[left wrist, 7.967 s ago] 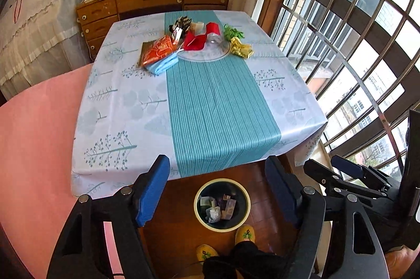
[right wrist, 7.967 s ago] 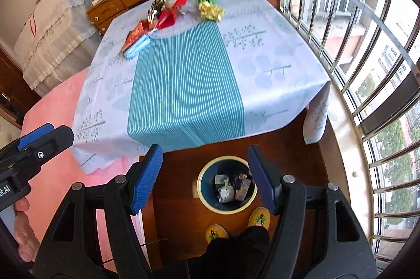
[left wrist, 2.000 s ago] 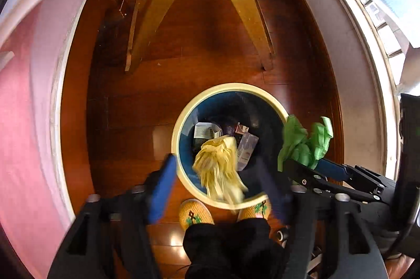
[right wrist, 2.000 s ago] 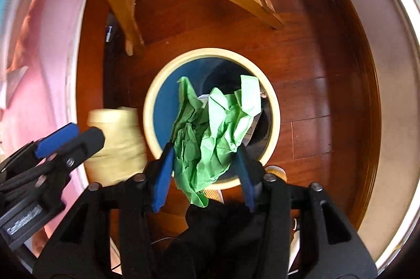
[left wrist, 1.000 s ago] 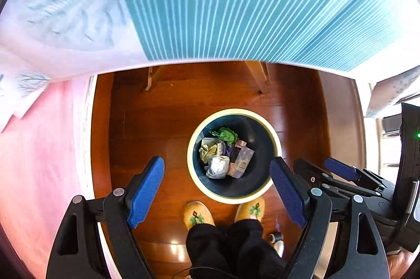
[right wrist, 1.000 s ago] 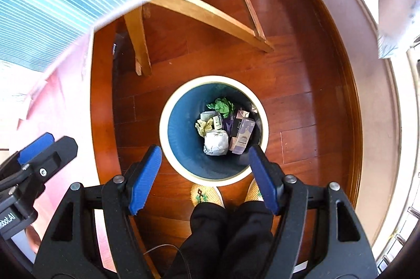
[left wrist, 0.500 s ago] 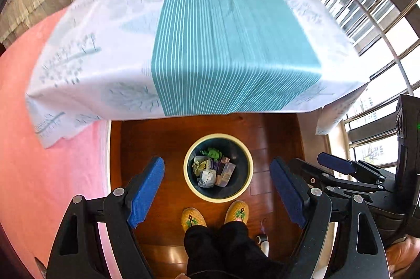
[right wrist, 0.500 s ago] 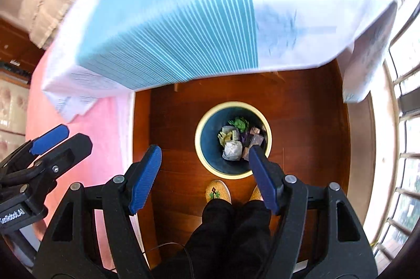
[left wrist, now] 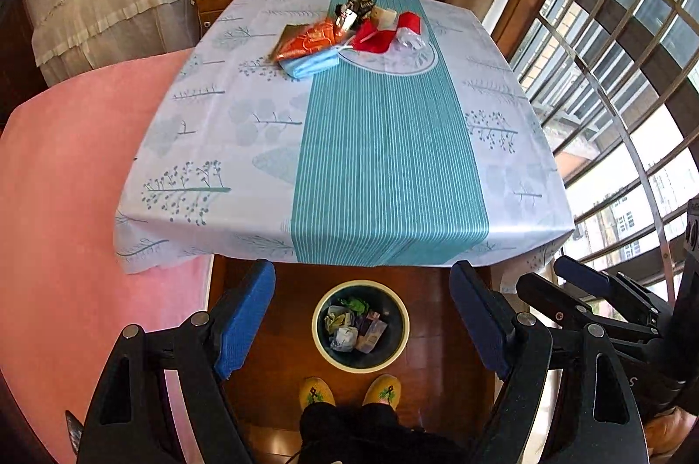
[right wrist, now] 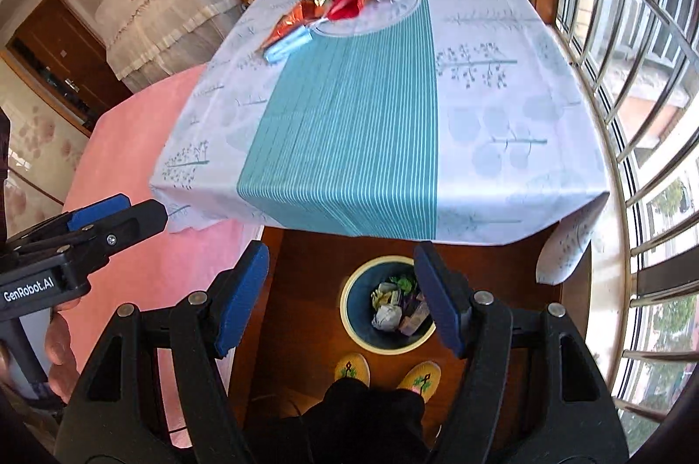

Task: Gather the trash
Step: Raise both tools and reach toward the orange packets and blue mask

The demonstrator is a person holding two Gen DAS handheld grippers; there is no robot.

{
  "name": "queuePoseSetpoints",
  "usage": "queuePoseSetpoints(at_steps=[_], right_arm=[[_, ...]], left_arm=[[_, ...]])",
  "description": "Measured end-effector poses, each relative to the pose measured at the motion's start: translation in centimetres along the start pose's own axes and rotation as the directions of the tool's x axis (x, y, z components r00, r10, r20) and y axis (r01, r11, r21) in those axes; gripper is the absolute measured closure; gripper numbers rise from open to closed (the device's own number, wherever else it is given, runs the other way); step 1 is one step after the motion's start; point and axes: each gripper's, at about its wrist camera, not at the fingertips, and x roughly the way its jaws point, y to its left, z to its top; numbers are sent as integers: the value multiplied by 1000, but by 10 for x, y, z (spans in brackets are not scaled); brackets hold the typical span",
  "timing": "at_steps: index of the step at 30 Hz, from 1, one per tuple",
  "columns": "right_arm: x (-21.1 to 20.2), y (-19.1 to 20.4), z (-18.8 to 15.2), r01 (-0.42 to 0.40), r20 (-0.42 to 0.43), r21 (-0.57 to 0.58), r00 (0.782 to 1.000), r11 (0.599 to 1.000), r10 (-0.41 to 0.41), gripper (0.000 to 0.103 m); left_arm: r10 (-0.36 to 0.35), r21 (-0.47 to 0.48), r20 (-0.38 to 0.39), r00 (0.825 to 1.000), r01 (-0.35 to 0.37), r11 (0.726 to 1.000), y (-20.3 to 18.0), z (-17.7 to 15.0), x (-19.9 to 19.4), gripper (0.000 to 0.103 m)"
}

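Now both my grippers are up above the bench [left wrist: 218, 167] again, vs 2 s ago when they were low over the bin w/ trash in the fingers. Left gripper [left wrist: 362, 317]: fingers wide, nothing between the blue pads; the yellow wad it was dropping then now lies in the bin [left wrist: 395, 352], left side of the heap. Right gripper [right wrist: 340, 302]: fingers wide too, empty; the green crumpled paper [left wrist: 354, 305] it held is now in the bin, at the far edge of the heap. Bin sits on the wood floor just off the bench's near edge, my yellow slippers [left wrist: 315, 392] right behind it.

Compared w/ 8 s ago, the yellow and green bits are gone from the right end of the trash pile [left wrist: 349, 33] at the bench's far end. Left there: orange wrapper [left wrist: 308, 42], blue packet [left wrist: 310, 64] just in front of it, red pieces [left wrist: 380, 38], a clear crumpled bit, a dark striped one behind. All bunched together around the tablecloth's round print, well apart from both grippers.
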Motion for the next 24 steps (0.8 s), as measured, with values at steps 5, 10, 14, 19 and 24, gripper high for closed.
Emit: queuePoseSetpoints(at_steps=[5,10,14,19,24], right_arm=[[-15,0,27,-30,59,-36,998,999,32,37],[-20,0,58,-58,95,-55,993,997,63,37],[-20,0,78,-75,113,-59,990,995,81,37],[-12,4,101,-77,122,-65,989,995,85,37],[5,12,126,-45,152,-61,987,997,54,37]], left_arm=[[38,-51,54,998,-35,998,-1,28,-22,21],[69,-52,84,994,-65,997,-6,51,-35,21],[117,-39,92,989,-114,993,-10,70,-40,21],[141,-11,114,984,-140,990,-5,97,-41,21],[125,22,89,988,-127,992,12,139,-23,21]])
